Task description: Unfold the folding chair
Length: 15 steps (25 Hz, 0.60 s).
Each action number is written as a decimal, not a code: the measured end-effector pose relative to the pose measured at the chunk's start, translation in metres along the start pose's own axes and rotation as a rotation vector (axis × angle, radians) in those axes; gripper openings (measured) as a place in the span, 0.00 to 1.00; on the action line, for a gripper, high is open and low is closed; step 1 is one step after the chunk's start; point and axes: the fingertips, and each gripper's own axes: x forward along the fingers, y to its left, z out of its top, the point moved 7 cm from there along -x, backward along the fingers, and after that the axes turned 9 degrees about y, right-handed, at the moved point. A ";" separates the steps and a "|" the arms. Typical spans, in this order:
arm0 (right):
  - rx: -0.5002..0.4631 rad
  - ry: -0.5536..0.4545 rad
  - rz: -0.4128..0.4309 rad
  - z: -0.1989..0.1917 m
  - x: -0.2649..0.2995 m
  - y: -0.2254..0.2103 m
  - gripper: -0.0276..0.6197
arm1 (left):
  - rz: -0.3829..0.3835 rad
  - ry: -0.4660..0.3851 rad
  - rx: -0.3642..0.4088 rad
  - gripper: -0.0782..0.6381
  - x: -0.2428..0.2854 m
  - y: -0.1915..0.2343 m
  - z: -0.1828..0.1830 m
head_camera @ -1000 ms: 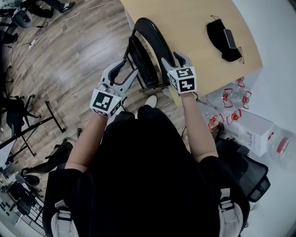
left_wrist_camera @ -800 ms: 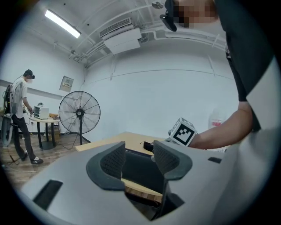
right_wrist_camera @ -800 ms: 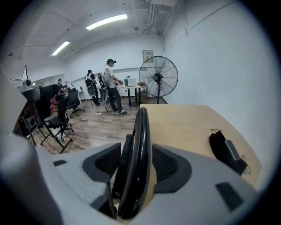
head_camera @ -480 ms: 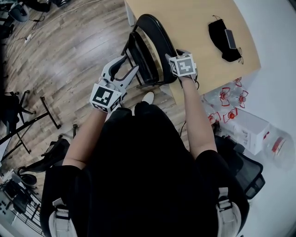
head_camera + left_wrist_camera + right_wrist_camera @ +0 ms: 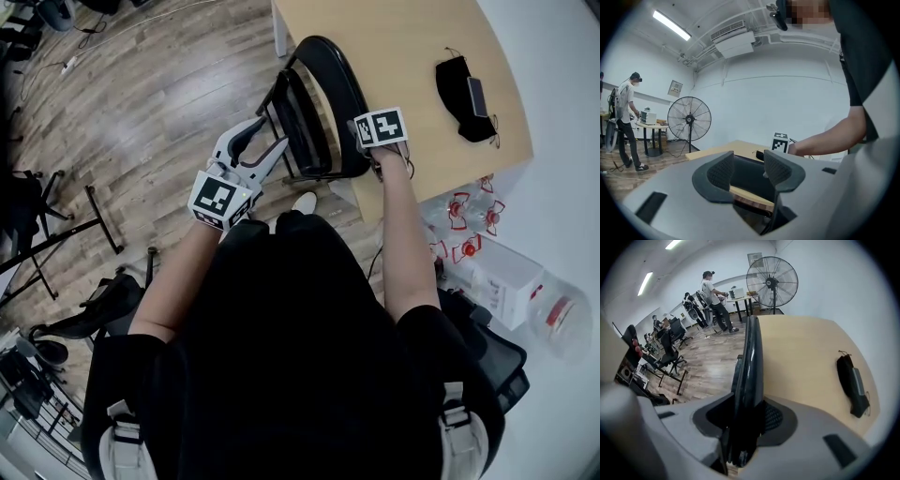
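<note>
Beside the table [image 5: 801, 352], right claw [image 5: 750, 422] just closed onto folding chair [image 5: 751, 362] back, left claw [image 5: 747, 171] spread

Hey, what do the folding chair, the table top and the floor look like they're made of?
The folding chair: black, glossy, probably painted metal frame with plastic or vinyl panels; light streaks along its edge. The table top: likely pale matte wood-look laminate, even tan without grain. The floor: wood or wood-print planks, semi-gloss, streaky grain and soft reflections.

The folding chair [image 5: 336, 92] stands beside the table [image 5: 398, 45].
</note>
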 end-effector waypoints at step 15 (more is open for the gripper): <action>0.046 0.014 -0.002 0.000 -0.001 0.007 0.22 | 0.070 0.014 -0.092 0.38 -0.033 0.019 -0.017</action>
